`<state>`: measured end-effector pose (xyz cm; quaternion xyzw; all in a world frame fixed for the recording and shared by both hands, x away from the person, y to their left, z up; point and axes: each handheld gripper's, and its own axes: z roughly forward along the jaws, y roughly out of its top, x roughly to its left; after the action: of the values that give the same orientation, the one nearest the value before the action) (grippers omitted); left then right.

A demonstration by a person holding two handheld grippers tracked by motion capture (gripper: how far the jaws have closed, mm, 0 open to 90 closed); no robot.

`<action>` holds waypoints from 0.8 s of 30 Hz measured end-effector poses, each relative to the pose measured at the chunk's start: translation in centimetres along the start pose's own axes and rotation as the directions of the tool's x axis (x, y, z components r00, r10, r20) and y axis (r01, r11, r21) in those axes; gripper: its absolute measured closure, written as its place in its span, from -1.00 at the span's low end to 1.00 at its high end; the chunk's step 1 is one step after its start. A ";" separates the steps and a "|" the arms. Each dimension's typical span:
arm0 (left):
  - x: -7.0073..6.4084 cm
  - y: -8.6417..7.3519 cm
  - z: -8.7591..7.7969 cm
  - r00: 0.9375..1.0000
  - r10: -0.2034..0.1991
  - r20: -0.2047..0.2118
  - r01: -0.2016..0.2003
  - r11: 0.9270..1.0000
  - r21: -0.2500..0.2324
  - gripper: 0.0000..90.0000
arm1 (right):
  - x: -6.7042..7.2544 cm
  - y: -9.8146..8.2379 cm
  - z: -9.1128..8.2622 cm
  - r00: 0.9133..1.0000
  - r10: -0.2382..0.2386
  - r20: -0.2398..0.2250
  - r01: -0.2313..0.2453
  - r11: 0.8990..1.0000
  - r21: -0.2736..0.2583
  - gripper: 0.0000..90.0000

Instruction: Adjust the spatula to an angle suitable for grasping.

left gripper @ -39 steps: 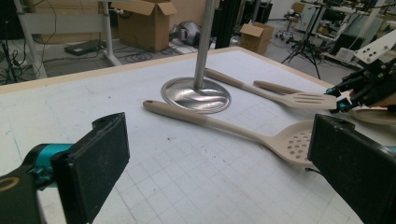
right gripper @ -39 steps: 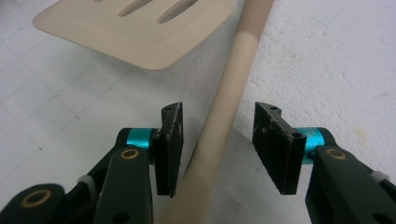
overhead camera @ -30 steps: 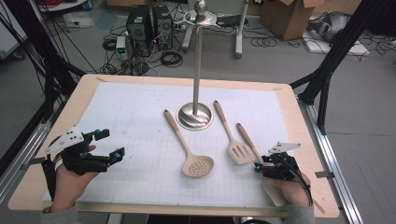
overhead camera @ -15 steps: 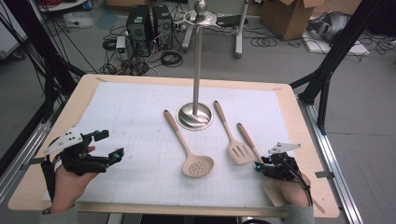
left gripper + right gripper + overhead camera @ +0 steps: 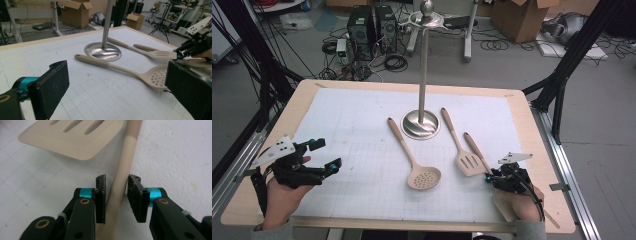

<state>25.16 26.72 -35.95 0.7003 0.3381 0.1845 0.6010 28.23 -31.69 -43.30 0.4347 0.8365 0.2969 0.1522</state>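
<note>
White gridded mat (image 5: 362, 130) over a wooden table (image 5: 542, 150), cables and cardboard boxes on the floor beyond, at the top of the high view. Near the mat's centre, a steel stand (image 5: 422, 122) with a round base and tall pole.

Right gripper (image 5: 490, 176) at lower right of the high view, held low over the mat. Jaws narrowed around the handle of a beige utensil (image 5: 120, 187), one pad on each side of the handle; jaws just been closing, with slim gaps showing on both sides in the right gripper view, so not yet pressed tight. Handle running from the bottom of that view up toward the upper right. Slotted spatula (image 5: 468, 162) just left of it, blade lying flat on the mat.

Left gripper (image 5: 328, 156) at lower left of the high view, jaws spread wide, nothing between them, well apart from the utensils. Perforated spoon (image 5: 424, 177) lying at centre, bowl toward the bottom edge.
</note>
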 end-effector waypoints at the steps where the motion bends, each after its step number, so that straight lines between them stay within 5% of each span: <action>1: 0.0 0.0 -0.1 1.000 -0.005 0.000 0.005 1.000 -0.009 -0.87 | 0.0 0.0 0.0 1.000 -0.006 0.001 0.006 1.000 0.002 0.55; 12: 0.3 -0.6 0.1 1.000 -0.014 -0.007 0.014 1.000 0.020 -0.87 | -0.2 0.3 0.0 1.000 -0.001 -0.028 0.002 1.000 0.012 0.60; 24: -0.9 -0.2 1.4 1.000 0.010 0.022 -0.011 0.999 0.037 -0.87 | 0.0 0.0 -0.3 0.999 -0.016 -0.029 0.016 1.000 0.003 0.66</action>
<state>25.41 25.06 -36.31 0.7151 0.3310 0.1737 0.5907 28.07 -31.78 -43.00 0.4238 0.8426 0.3007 0.1416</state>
